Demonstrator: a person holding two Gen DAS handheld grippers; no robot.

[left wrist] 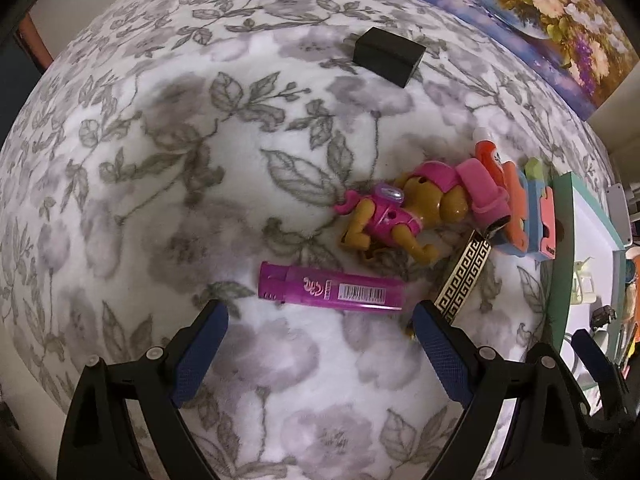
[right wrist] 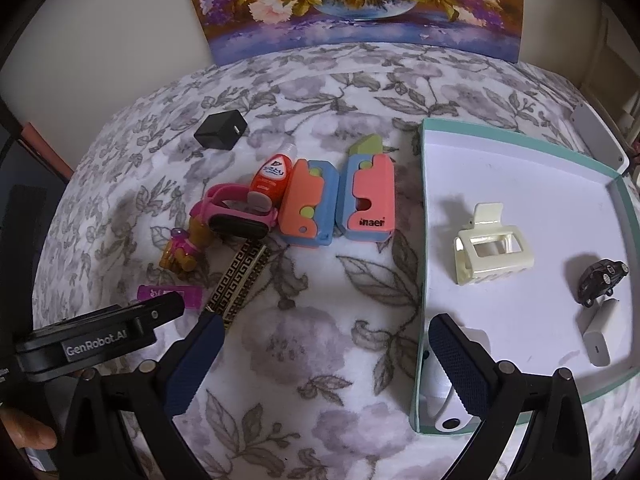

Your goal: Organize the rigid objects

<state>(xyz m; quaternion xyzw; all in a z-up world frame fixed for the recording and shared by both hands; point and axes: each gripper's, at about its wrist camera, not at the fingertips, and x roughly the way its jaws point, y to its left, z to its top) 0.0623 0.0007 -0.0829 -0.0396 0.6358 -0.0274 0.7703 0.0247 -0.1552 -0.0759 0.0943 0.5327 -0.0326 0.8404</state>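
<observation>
Magenta lighter (left wrist: 332,290) on grey-floral white blanket (left wrist: 200,160), teal-rimmed tray (right wrist: 520,136).

Dim, warm indoor light with soft shadows; strong fisheye bending and dark corners, slightly soft detail throughout.

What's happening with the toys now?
Left gripper open above purple lighter. Right gripper open, empty, by tray. Toy dog lies close behind lighter.

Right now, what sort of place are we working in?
Probably a home room, perhaps a bedroom: a plush floral blanket covers the surface, a flower painting leans against the wall, and small toys and trinkets sit beside a shallow tray.
</observation>
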